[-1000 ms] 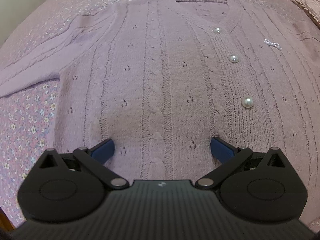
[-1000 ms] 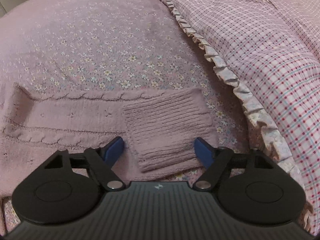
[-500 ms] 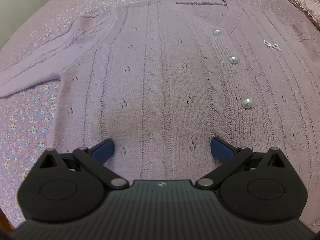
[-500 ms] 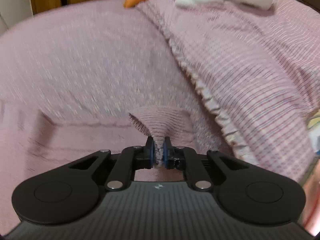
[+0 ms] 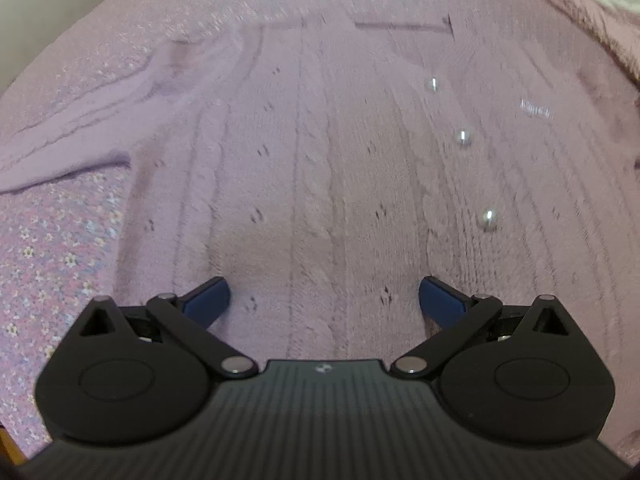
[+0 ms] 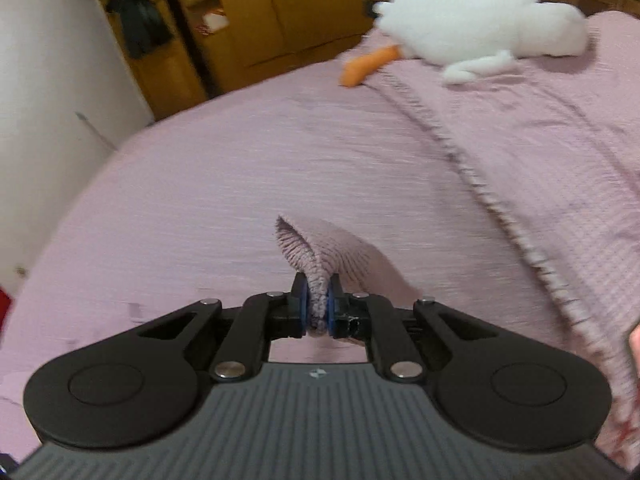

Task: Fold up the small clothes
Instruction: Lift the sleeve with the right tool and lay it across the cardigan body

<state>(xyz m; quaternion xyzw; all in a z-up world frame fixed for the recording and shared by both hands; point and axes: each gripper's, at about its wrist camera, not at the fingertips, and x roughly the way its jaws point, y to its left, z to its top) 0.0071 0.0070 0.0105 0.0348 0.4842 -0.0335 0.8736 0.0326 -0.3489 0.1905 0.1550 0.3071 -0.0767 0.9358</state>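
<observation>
1. Right now the lilac cable-knit cardigan (image 5: 320, 168) lies flat, front up, on the floral bed sheet (image 5: 52, 264), with three pearl buttons (image 5: 488, 219) running down its placket.
2. Over the lower body of the cardigan, the left gripper (image 5: 323, 295) hovers with its jaws spread wide and nothing between them; whether the blue pads (image 5: 208, 300) touch the knit cannot be told.
3. In the right wrist view, the right gripper (image 6: 316, 307) has its jaws clamped on the ribbed sleeve cuff (image 6: 316, 264), which is lifted off the bed and stands up in a loose curl.
4. The step in hand looks like bringing that sleeve across the cardigan's body. To do it well, I would keep the cuff pinched firmly, carry it low and level so the sleeve does not twist, and lay it straight across the chest.
5. The left gripper could usefully press down on the body near the shoulder seam, so the knit does not drag or bunch as the sleeve is pulled over.
6. Care is needed around the buttons, since a fold landing on them would sit lumpy.
7. A white plush goose (image 6: 480, 28) with an orange beak lies on the checked quilt (image 6: 560, 168), well apart from the work.
8. No brand, label or legible writing shows; a small pale embroidered motif (image 5: 535, 110) on the cardigan is too blurred to make out.
</observation>
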